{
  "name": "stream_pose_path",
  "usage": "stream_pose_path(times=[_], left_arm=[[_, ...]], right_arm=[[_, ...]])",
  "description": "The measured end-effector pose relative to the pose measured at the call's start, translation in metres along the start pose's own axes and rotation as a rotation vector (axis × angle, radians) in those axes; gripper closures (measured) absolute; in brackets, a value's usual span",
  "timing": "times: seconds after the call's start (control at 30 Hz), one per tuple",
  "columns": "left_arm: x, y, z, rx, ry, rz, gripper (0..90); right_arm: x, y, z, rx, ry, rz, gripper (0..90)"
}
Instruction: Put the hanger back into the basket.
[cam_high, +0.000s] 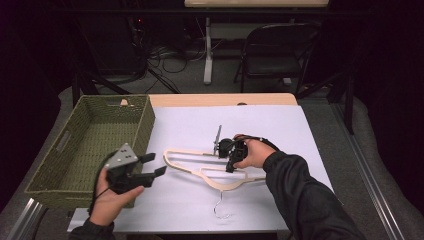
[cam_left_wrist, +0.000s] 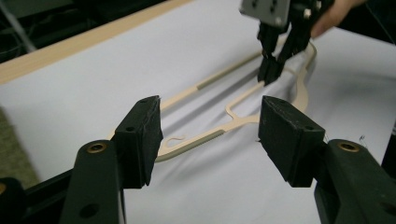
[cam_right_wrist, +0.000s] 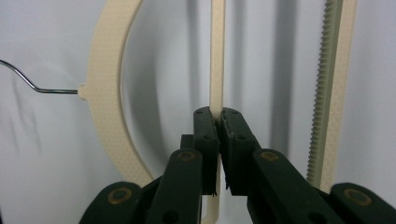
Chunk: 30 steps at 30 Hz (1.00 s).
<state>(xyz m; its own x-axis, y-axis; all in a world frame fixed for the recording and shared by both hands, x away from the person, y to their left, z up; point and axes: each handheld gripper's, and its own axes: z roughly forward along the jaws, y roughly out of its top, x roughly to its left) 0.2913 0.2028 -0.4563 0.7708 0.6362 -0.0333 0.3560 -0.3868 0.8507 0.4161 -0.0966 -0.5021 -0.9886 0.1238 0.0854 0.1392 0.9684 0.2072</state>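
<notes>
On the white sheet (cam_high: 280, 130) that covers the table, my right gripper (cam_high: 231, 165) has its jaws pressed together on a thin inner bar of the cream hanger (cam_high: 220, 184), which lies flat near the middle of the sheet. Seen in the right gripper view, that gripper (cam_right_wrist: 218, 122) pinches the narrow bar between its two black pads, with the hanger (cam_right_wrist: 108, 93) curving away to one side, a ribbed bar running along the other side, and the wire hook (cam_right_wrist: 28, 81) sticking out from the curved shoulder. From the high view, the hook (cam_high: 220, 210) points toward my side of the table, and my right hand (cam_high: 255, 154) in its dark sleeve is wrapped over the gripper.

My left gripper (cam_high: 152, 165) hangs above the sheet just left of the hanger's end, jaws spread wide and holding nothing; the left hand (cam_high: 111, 197) grips it from below. The left gripper view shows its pads (cam_left_wrist: 140, 140) far apart, with the hanger (cam_left_wrist: 233, 119) lying between and beyond them and the right gripper (cam_left_wrist: 275, 70) clamped on it farther off.

A green woven basket (cam_high: 145, 120) sits at the table's left edge, close beside the left gripper. A black folding chair (cam_high: 275, 55) stands on the floor beyond the table.
</notes>
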Motion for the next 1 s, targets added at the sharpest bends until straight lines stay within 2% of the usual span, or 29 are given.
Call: stream_pose_path(times=[0.03,0.07,0.1,0.13,0.27,0.33,0.37,0.43,0.47,0.5,0.57,0.63,0.67,0.7,0.73,0.77,0.87,1.0], left_arm=[[-0.004,-0.001,0.007,0.013,-0.012,0.023,39.7],[-0.009,-0.001,0.014,0.024,-0.023,0.041,39.7],[-0.012,-0.002,0.02,0.034,-0.032,0.052,39.7],[-0.012,-0.002,0.02,0.034,-0.032,0.052,39.7],[-0.024,-0.005,0.04,0.049,-0.097,0.083,39.7],[-0.031,-0.008,0.051,0.046,-0.122,0.099,39.7],[-0.031,-0.008,0.051,0.046,-0.122,0.099,39.7],[-0.038,-0.011,0.063,0.057,-0.139,0.146,39.2],[-0.04,-0.012,0.066,0.065,-0.141,0.156,37.8],[-0.04,-0.012,0.066,0.065,-0.141,0.156,36.0],[-0.045,-0.015,0.074,0.077,-0.122,0.181,33.0],[-0.046,-0.016,0.076,0.076,-0.114,0.198,26.7],[-0.047,-0.017,0.08,0.078,-0.105,0.226,24.4],[-0.047,-0.017,0.08,0.078,-0.105,0.226,22.5],[-0.048,-0.018,0.083,0.092,-0.088,0.247,20.8],[-0.049,-0.019,0.085,0.096,-0.085,0.249,20.6],[-0.051,-0.021,0.09,0.115,-0.044,0.288,18.7],[-0.051,-0.023,0.095,0.124,-0.022,0.301,18.0]], right_arm=[[0.002,-0.001,-0.002,-0.002,0.003,-0.004,85.6],[0.003,-0.001,-0.006,0.021,0.008,-0.014,85.7],[0.005,-0.002,-0.007,-0.003,-0.002,-0.016,85.7],[0.005,-0.002,-0.007,-0.003,-0.002,-0.016,85.7],[0.012,-0.004,-0.017,-0.021,0.009,-0.022,85.7],[0.014,-0.004,-0.018,-0.018,0.022,-0.006,85.7],[0.014,-0.004,-0.018,-0.018,0.022,-0.006,85.7],[0.015,-0.003,-0.02,-0.018,0.032,-0.003,85.7],[0.016,-0.002,-0.02,-0.019,0.031,-0.002,85.7],[0.016,-0.002,-0.02,-0.019,0.031,-0.002,85.7],[0.016,-0.001,-0.019,-0.012,0.042,-0.001,85.7],[0.016,-0.001,-0.018,-0.011,0.042,0.003,85.7],[0.015,0.001,-0.017,-0.008,0.048,0.004,85.6],[0.015,0.001,-0.017,-0.005,0.051,0.007,85.7],[0.014,0.002,-0.017,-0.006,0.053,0.006,85.7],[0.014,0.002,-0.017,-0.014,0.059,0.007,85.7],[0.014,0.004,-0.016,-0.013,0.067,0.009,85.7],[0.015,0.008,-0.017,-0.011,0.071,0.002,85.7]])
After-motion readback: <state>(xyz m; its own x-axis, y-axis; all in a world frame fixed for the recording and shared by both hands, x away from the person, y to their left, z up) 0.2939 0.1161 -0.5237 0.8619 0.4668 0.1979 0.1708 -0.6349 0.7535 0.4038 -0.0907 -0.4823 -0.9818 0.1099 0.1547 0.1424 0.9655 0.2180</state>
